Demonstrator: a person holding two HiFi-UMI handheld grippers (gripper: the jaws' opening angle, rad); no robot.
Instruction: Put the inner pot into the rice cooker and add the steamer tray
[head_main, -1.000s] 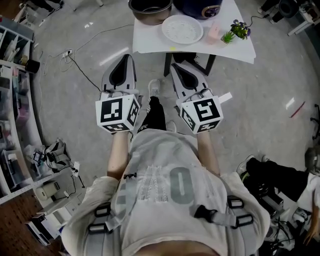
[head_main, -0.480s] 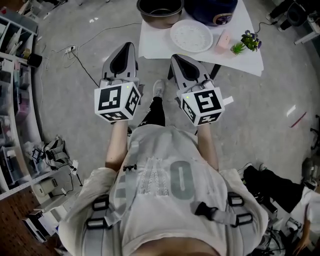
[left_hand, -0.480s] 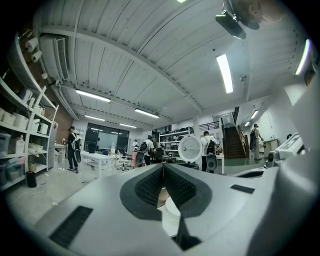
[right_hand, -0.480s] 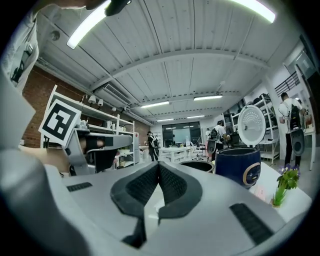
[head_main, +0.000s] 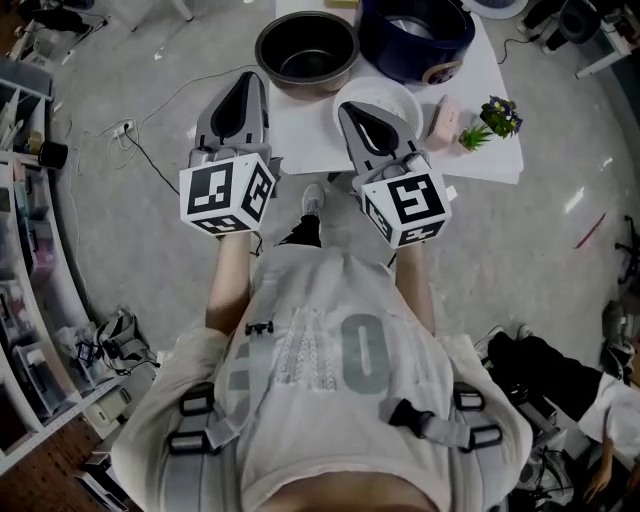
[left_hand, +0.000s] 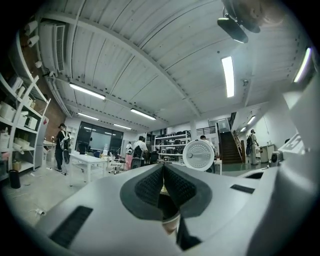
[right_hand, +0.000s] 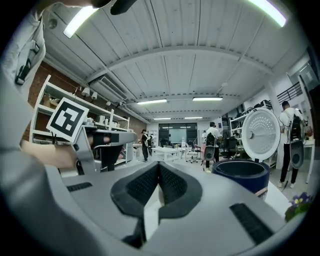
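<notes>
The dark metal inner pot (head_main: 306, 52) stands empty at the white table's (head_main: 300, 125) left end. Right of it is the navy rice cooker (head_main: 415, 35) (right_hand: 241, 175), with its white lid (right_hand: 260, 128) (left_hand: 198, 155) raised. The white round steamer tray (head_main: 392, 98) lies in front of the cooker, partly under my right gripper (head_main: 352, 108). That gripper is shut and empty, its tip over the tray's near edge (right_hand: 158, 167). My left gripper (head_main: 247, 80) (left_hand: 162, 167) is also shut and empty, just left of the pot, off the table's left edge.
A small pink item (head_main: 443, 122) and a little potted plant (head_main: 495, 118) (right_hand: 300, 202) sit at the table's right end. Cables run over the floor at left (head_main: 150, 125), beside shelving (head_main: 30, 250). People and office tables show far back in the gripper views.
Both grippers have moved forward from over the floor to the table's near side, still shut. The pot, cooker and tray now show closer and more fully.
</notes>
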